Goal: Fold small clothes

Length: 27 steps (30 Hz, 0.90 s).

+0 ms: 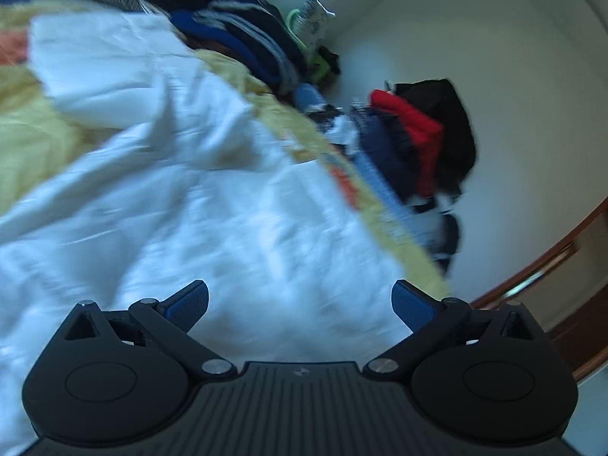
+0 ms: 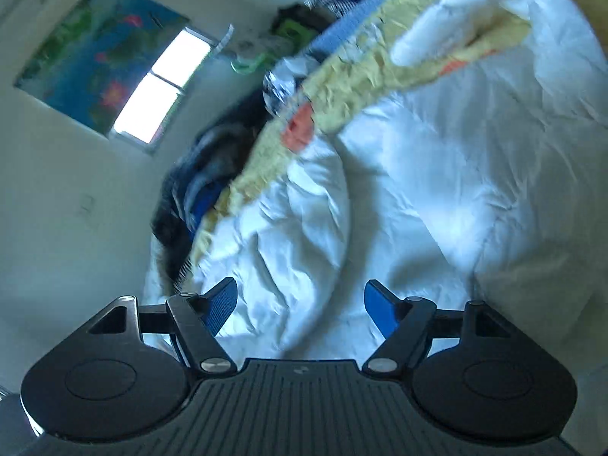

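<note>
A white garment (image 1: 182,197) lies spread and creased over a yellow patterned blanket (image 1: 34,140). My left gripper (image 1: 300,304) hovers over its near part, open, with nothing between the blue pads. In the right wrist view the same white garment (image 2: 437,174) fills the right and middle, with a rumpled fold (image 2: 300,220) running toward the camera. My right gripper (image 2: 300,304) stands open above that fold, and its pads (image 2: 222,302) touch no cloth. Both views are blurred by motion.
A heap of dark, blue and grey clothes (image 1: 243,34) lines the blanket's far edge. Red and black clothes (image 1: 421,129) hang by the white wall. A window (image 2: 159,87) and a colourful picture (image 2: 83,60) are on the wall. A brown wooden edge (image 1: 547,266) runs at the right.
</note>
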Motion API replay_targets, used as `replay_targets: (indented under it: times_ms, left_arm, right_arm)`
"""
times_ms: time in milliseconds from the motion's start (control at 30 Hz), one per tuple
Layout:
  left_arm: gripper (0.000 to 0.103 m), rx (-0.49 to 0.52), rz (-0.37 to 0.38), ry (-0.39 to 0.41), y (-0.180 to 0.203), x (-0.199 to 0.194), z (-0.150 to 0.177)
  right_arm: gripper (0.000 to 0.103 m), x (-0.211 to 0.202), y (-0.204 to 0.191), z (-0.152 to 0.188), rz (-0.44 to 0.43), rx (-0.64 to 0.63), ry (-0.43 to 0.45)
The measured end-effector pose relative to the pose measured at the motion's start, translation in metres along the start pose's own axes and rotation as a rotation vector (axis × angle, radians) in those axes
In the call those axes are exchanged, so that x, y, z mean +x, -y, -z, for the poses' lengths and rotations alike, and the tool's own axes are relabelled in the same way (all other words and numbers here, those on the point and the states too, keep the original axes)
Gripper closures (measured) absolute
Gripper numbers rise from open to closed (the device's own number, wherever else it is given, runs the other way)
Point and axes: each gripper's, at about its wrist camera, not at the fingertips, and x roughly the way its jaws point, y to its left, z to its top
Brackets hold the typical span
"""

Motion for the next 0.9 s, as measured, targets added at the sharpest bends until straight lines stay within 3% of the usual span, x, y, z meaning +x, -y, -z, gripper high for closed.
replay_targets:
  times_ms: [67, 200, 267, 300, 333, 367, 400, 467, 567, 667, 800, 900]
  left_arm:
    - [0.0, -0.002, -0.013, -0.034, 0.005, 0.019, -0.013]
    - [0.0, 0.03, -0.119, -0.099, 0.006, 0.061, -0.024]
    - [0.0, -0.004, -0.141, -0.134, 0.003, 0.077, -0.025]
    - [0.0, -0.006, -0.135, -0.137, 0.003, 0.083, -0.024]
    - [0.001, 0.002, -0.138, -0.133, 0.005, 0.088, -0.023]
    - [0.01, 0.003, -0.143, -0.13, 0.007, 0.093, -0.023]
    - [0.044, -0.005, -0.122, -0.14, 0.009, 0.097, -0.023]
    - [0.075, -0.045, -0.057, -0.21, 0.012, 0.108, -0.025]
    - [0.076, -0.03, -0.029, -0.228, 0.028, 0.111, -0.022]
    - [0.082, 0.094, -0.051, -0.217, 0.044, 0.108, -0.01]
    - [0.089, 0.116, -0.111, -0.279, 0.031, 0.12, 0.005]
    - [0.088, 0.134, -0.094, -0.261, 0.028, 0.119, 0.004]
  right_arm:
    - [0.031, 0.005, 0.006, -0.004, -0.026, 0.07, -0.03]
    - [0.037, 0.023, 0.012, -0.004, -0.041, 0.164, -0.08]
    - [0.054, 0.041, 0.011, 0.001, -0.03, 0.192, -0.11]
    - [0.073, 0.045, 0.012, 0.003, -0.02, 0.196, -0.121]
    - [0.086, 0.056, 0.008, 0.005, -0.011, 0.195, -0.126]
    - [0.086, 0.062, 0.007, 0.004, -0.006, 0.19, -0.133]
    - [0.087, 0.067, 0.005, 0.002, -0.001, 0.182, -0.139]
    - [0.088, 0.069, -0.002, -0.01, 0.004, 0.154, -0.128]
    - [0.088, 0.055, -0.017, -0.037, -0.009, 0.091, -0.058]
    - [0.089, 0.039, -0.023, -0.051, -0.014, 0.035, -0.053]
    - [0.088, 0.044, -0.001, -0.035, 0.093, 0.015, -0.112]
    - [0.088, 0.052, 0.012, -0.027, 0.063, 0.069, -0.086]
